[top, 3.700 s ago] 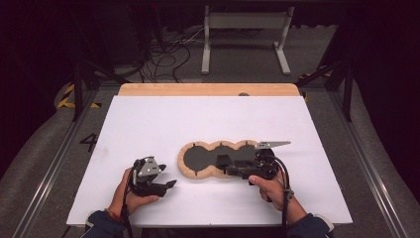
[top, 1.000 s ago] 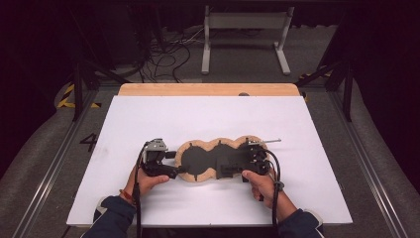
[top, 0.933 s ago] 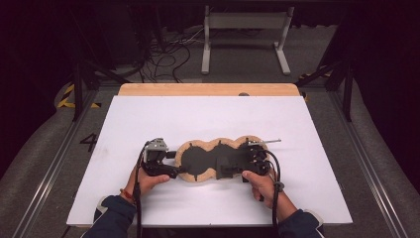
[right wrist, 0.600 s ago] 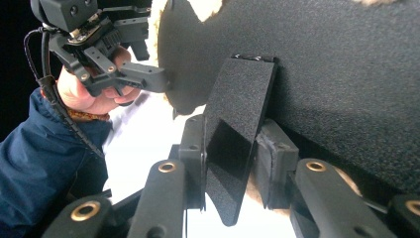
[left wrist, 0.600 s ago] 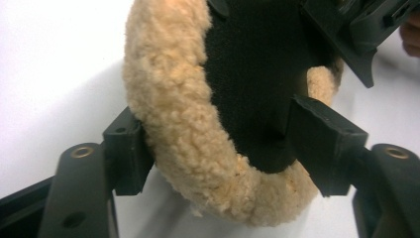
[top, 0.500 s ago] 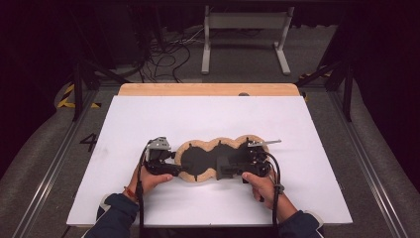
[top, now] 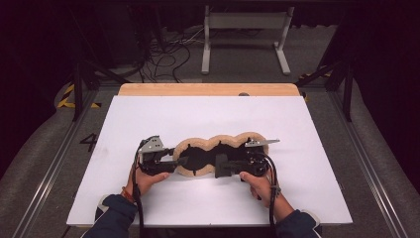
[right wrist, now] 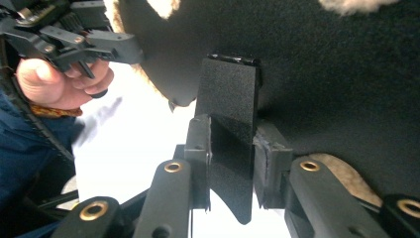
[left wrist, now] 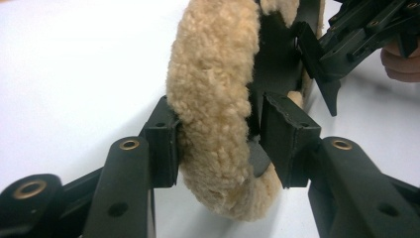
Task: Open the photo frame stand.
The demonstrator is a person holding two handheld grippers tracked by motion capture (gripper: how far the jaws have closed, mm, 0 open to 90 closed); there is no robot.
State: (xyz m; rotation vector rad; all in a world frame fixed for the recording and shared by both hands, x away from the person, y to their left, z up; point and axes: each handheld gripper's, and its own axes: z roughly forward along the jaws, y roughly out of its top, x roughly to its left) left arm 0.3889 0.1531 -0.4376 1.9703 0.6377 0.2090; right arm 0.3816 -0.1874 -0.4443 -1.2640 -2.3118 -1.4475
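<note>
Where the white worktop (top: 317, 134) carries the work, a fleece-edged pad (top: 218, 154) with a black inner face lies flat near the front edge, between the two hands. Its outline is three joined lobes running left to right.

The left gripper (top: 179, 161) meets the pad at its left end. In the left gripper view, the tan fleece rim (left wrist: 213, 99) stands between the fingers (left wrist: 161, 144): one finger lies against the outer fleece, the other sits on the black inner side. The fingers have just been closing, and they now clench the rim.

The right gripper (top: 221, 165) reaches in from the right over the pad's black face. In the right gripper view, its fingers (right wrist: 270, 163) are clamped on a black tab (right wrist: 229, 144) that rises from the black lining (right wrist: 337, 84). These fingers have also just tightened.

Both hands rest low on the worktop, the left hand (top: 146, 179) and the right hand (top: 258, 183) just in front of the pad.
</note>
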